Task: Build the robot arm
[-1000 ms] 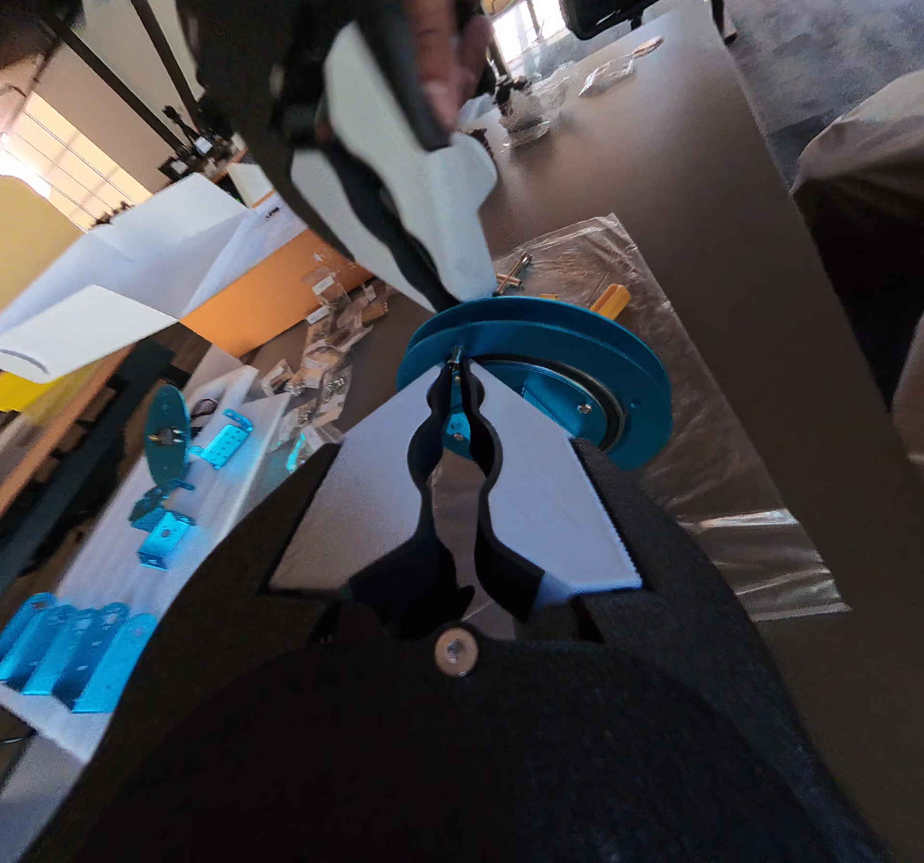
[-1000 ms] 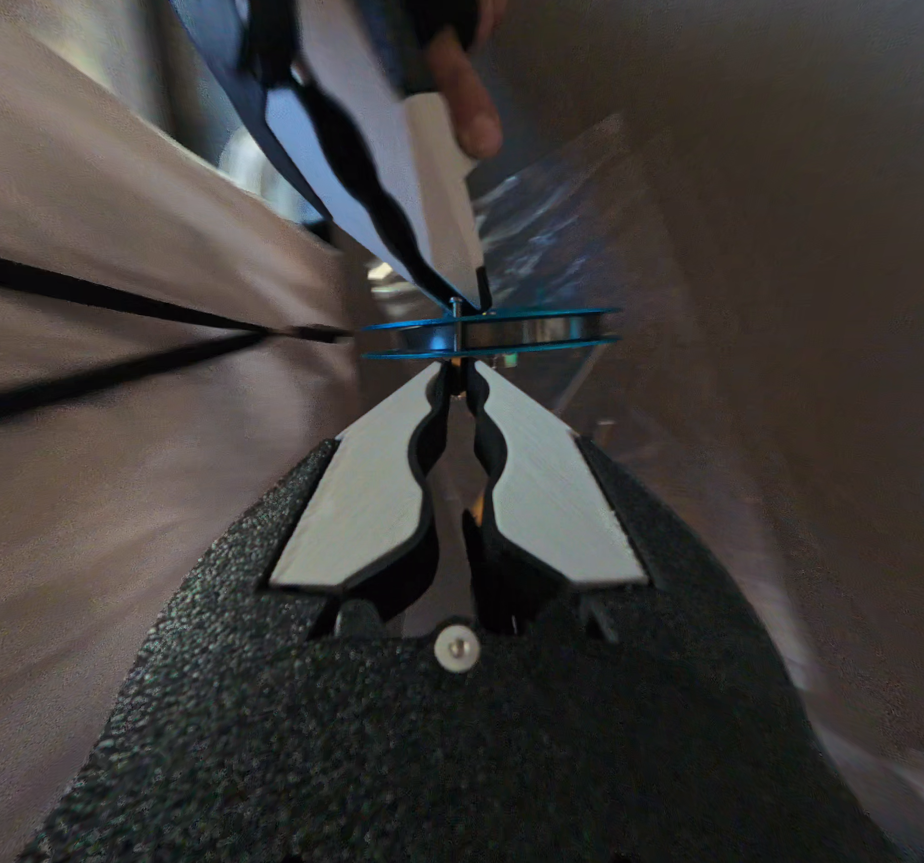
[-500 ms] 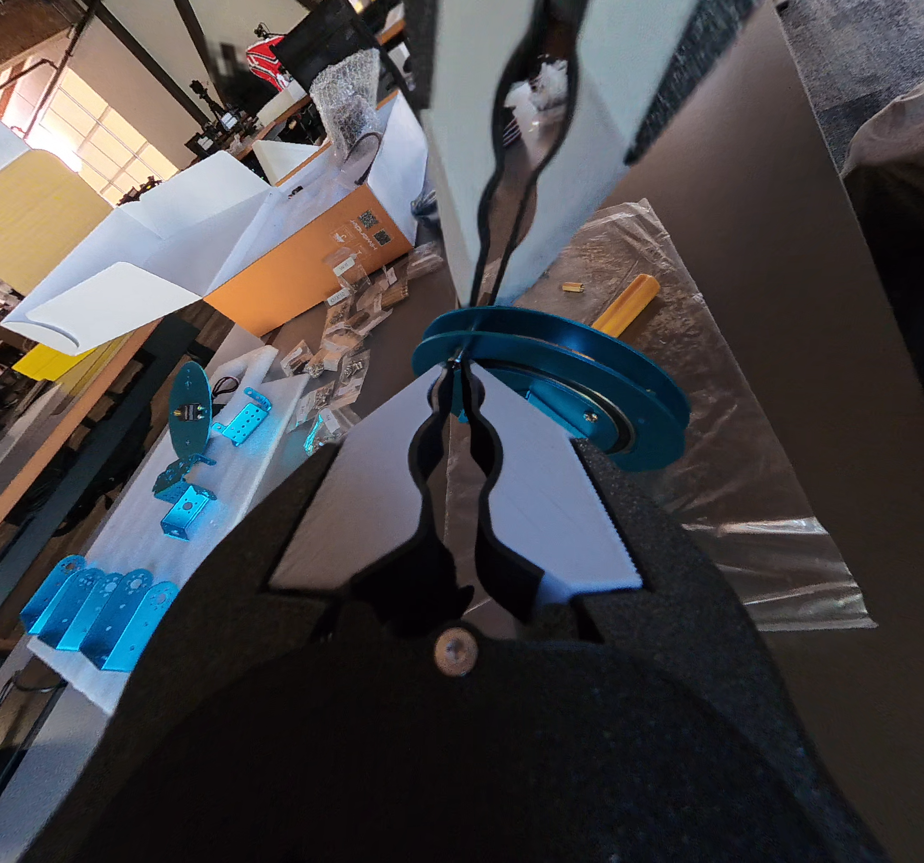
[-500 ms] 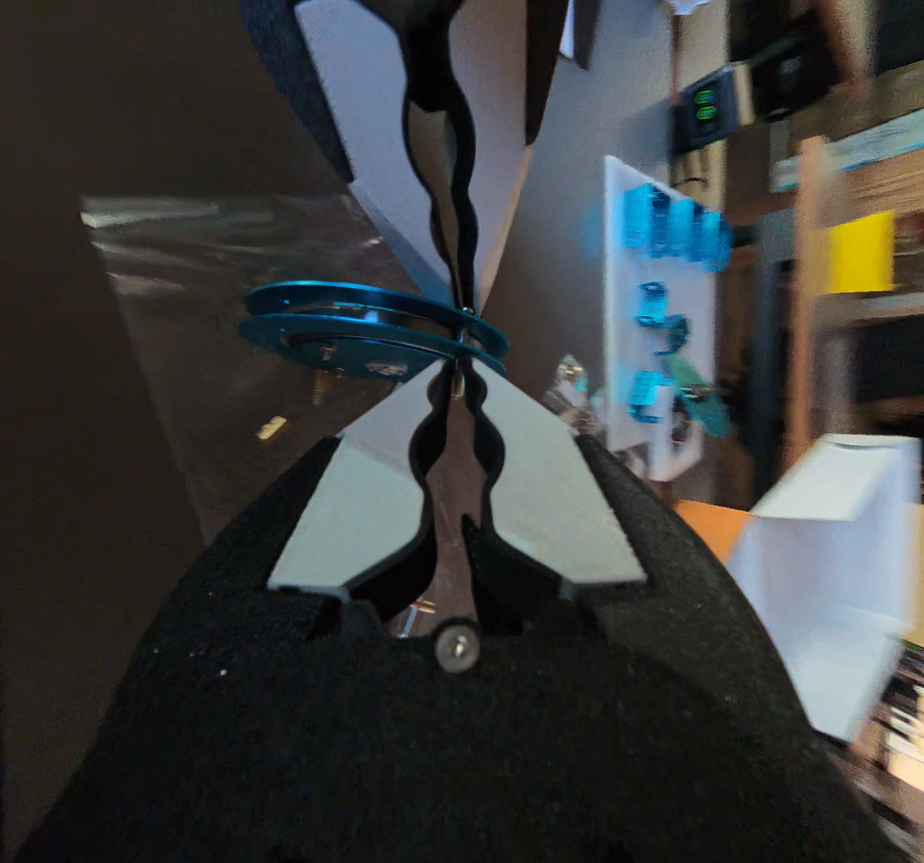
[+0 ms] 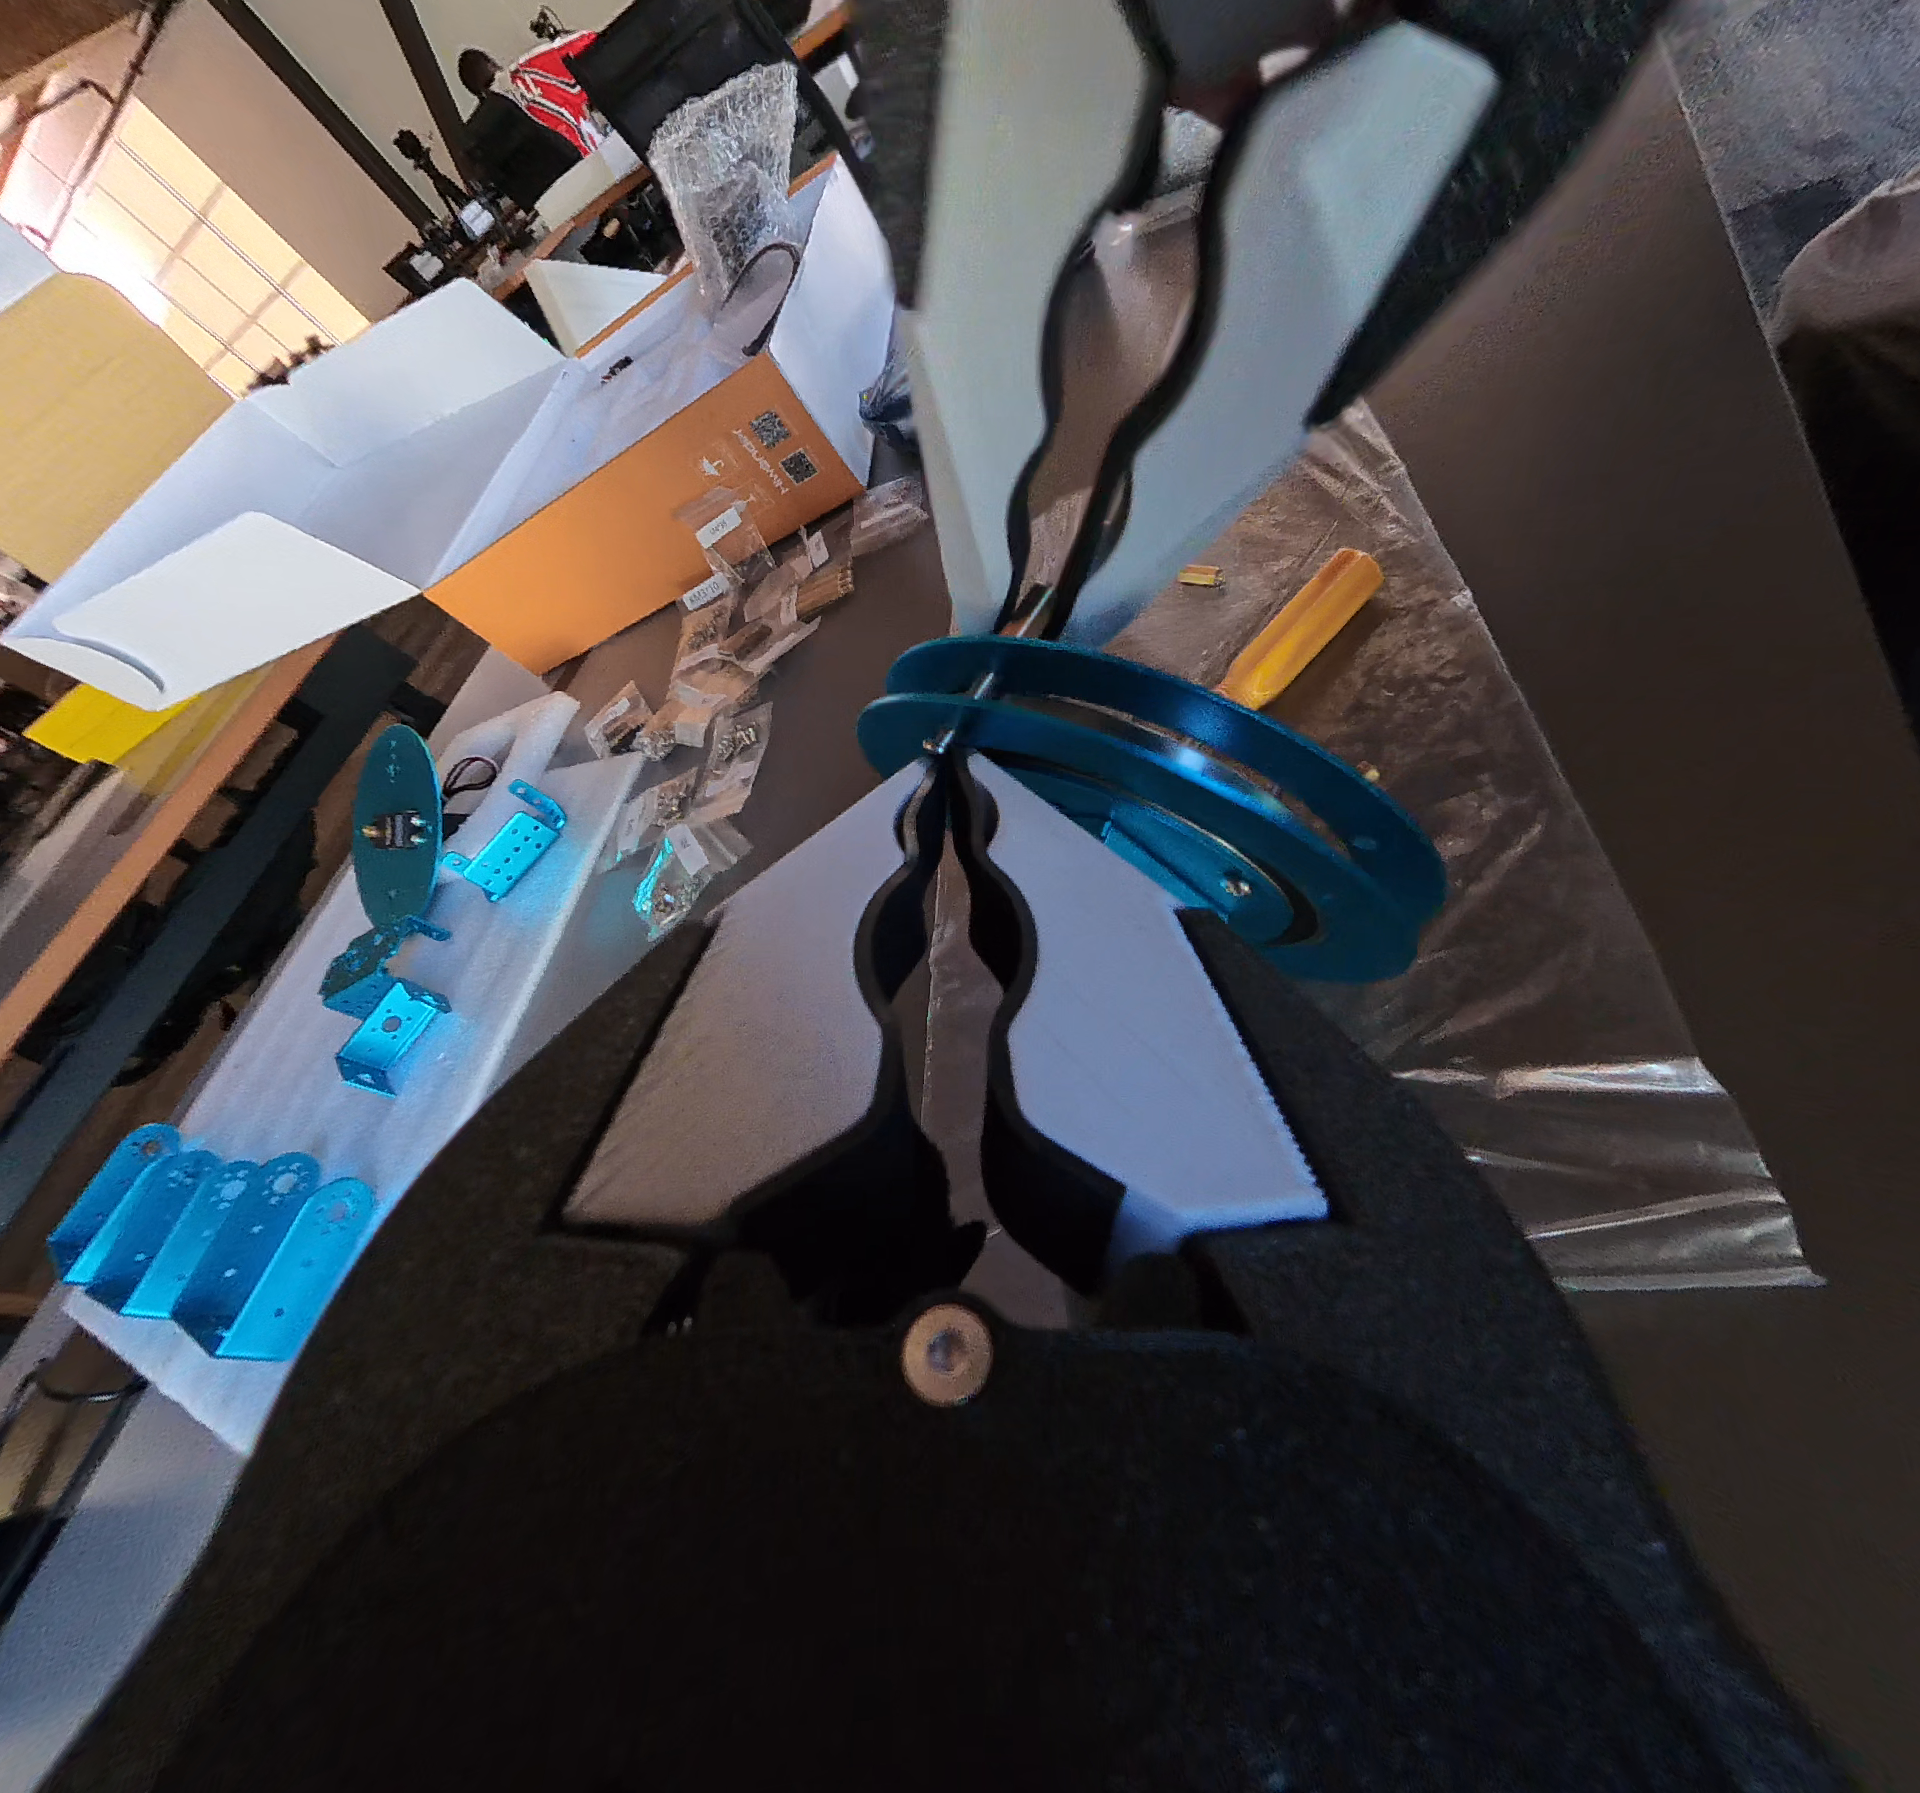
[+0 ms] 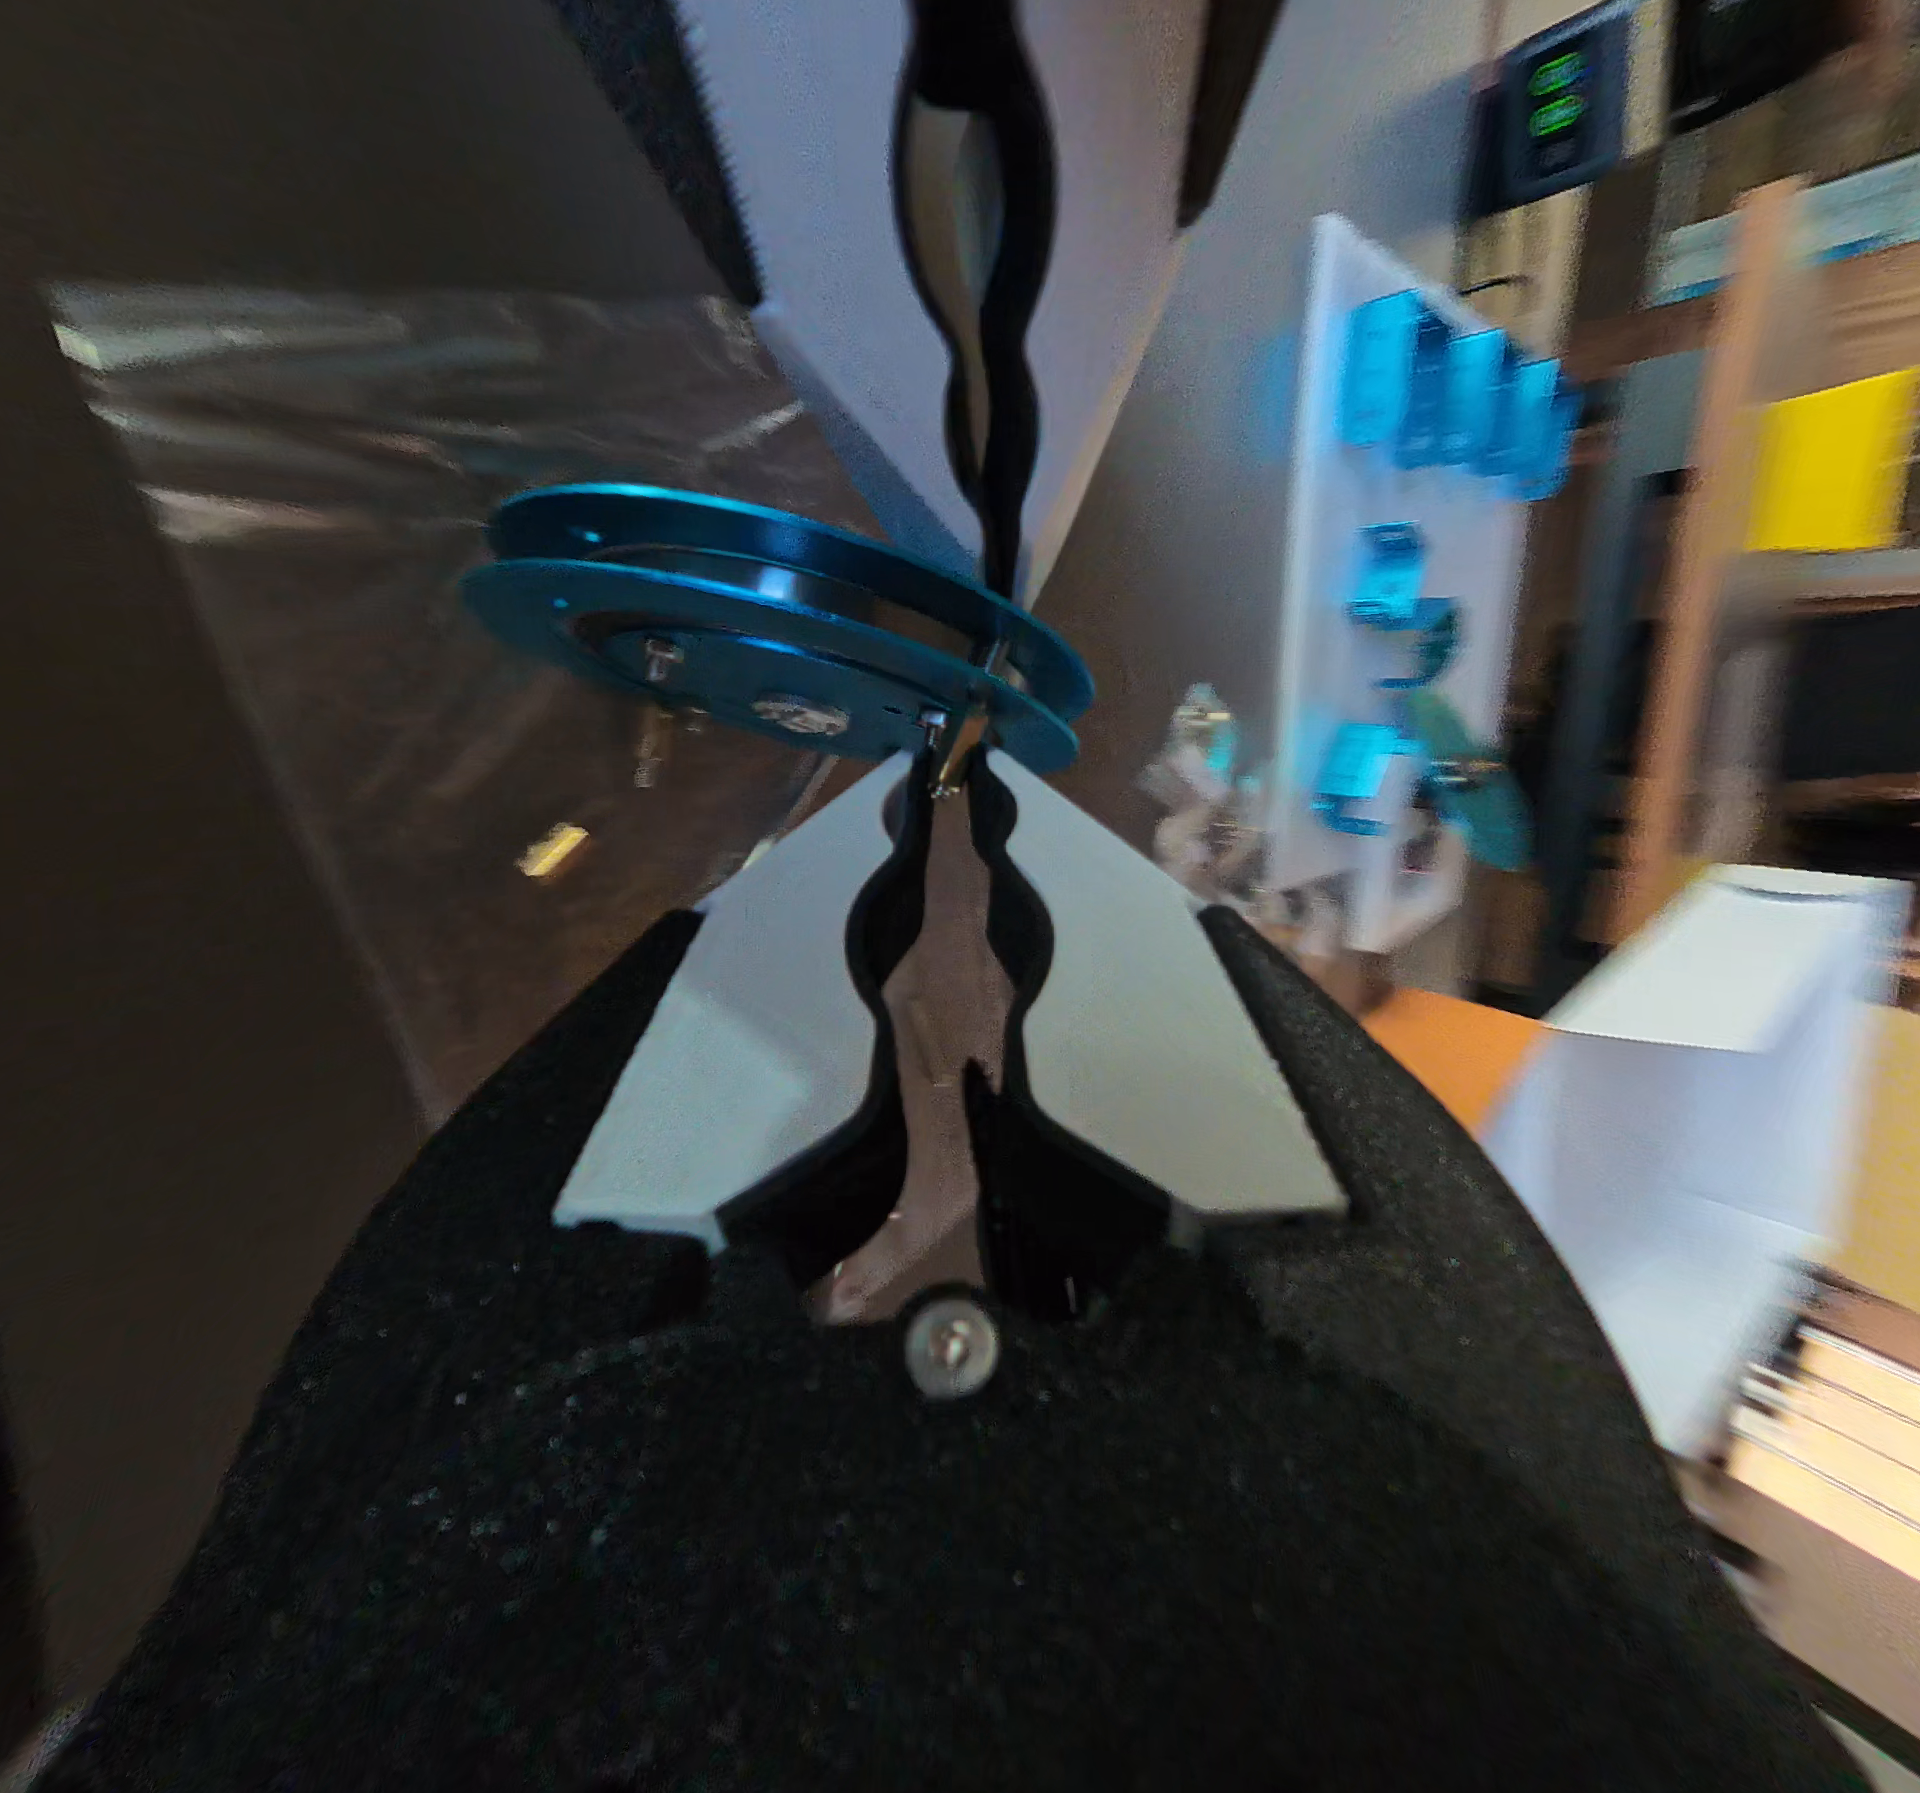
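Right gripper (image 5: 1023,616) has swung around from 1 s ago and is now pointing straight at left gripper (image 5: 943,767). Both are pinching a small pin at the blue disc's (image 5: 1195,787) rim, lifted over plastic sheet (image 5: 1558,964); table (image 5: 1621,538) lying bare rightward.

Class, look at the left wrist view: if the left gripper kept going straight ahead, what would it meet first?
Most likely the blue disc assembly, whose rim its tips already touch. Beyond that is the right gripper, though depth is hard to judge.
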